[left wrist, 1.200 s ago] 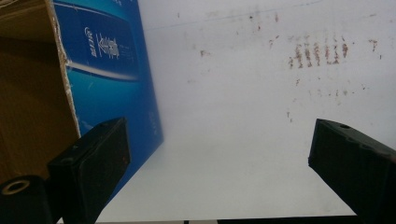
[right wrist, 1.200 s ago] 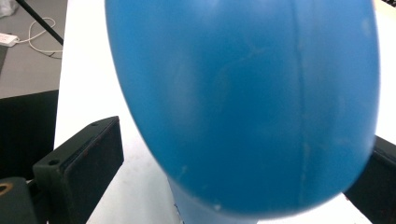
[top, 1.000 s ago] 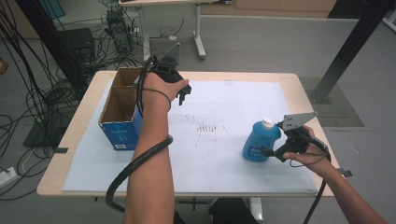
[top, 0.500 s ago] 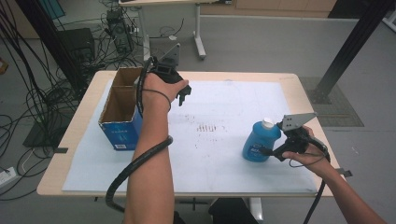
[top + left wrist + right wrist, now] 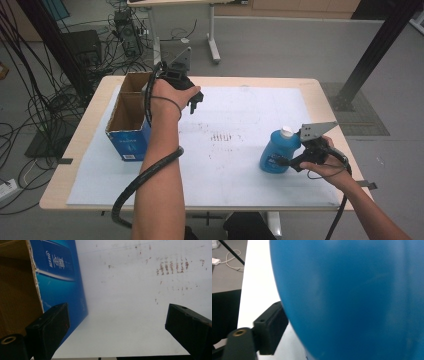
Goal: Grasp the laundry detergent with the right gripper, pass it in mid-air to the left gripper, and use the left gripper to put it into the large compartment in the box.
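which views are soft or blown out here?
Right gripper view: blue bottle so close it is a featureless blur. Left gripper view: jaws and the near white sheet soft, carton print sharper, sheet slightly washed out. High view: evenly lit, sharp, faint shadows.

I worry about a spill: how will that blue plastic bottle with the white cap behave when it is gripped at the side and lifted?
The blue plastic bottle with the white cap has a rounded, smooth belly, so the right gripper, whose jaws have just been closing on it, may slip. It stands upright on a narrow base and could tip if pushed. Its thin walls will probably flex.
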A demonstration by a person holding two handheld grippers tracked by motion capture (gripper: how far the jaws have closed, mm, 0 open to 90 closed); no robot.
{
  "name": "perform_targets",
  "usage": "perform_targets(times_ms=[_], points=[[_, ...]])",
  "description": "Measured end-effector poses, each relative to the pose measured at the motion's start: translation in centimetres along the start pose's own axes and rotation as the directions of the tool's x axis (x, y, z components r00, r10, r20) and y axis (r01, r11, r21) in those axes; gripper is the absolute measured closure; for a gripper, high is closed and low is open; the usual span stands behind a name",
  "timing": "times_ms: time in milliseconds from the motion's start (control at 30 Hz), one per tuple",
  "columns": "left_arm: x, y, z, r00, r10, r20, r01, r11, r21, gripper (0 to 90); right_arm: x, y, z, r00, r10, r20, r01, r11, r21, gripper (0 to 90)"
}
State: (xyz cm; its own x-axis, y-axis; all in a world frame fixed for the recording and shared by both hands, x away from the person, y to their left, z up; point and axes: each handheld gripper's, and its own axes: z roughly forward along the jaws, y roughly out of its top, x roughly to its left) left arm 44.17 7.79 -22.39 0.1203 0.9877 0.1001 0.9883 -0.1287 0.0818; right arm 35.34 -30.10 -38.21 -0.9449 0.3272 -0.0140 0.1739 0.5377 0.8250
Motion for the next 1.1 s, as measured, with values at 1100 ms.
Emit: perform_targets(times_ms=[1100], points=[[0.29, -0.13, 0.06, 1.0, -0.003, 0.001, 0.003, 1.0, -0.002, 6.3, -0.17, -0.26, 0.44, 0.9996, -0.017, -0.021, 0.017, 1.0, -0.005, 37.7]])
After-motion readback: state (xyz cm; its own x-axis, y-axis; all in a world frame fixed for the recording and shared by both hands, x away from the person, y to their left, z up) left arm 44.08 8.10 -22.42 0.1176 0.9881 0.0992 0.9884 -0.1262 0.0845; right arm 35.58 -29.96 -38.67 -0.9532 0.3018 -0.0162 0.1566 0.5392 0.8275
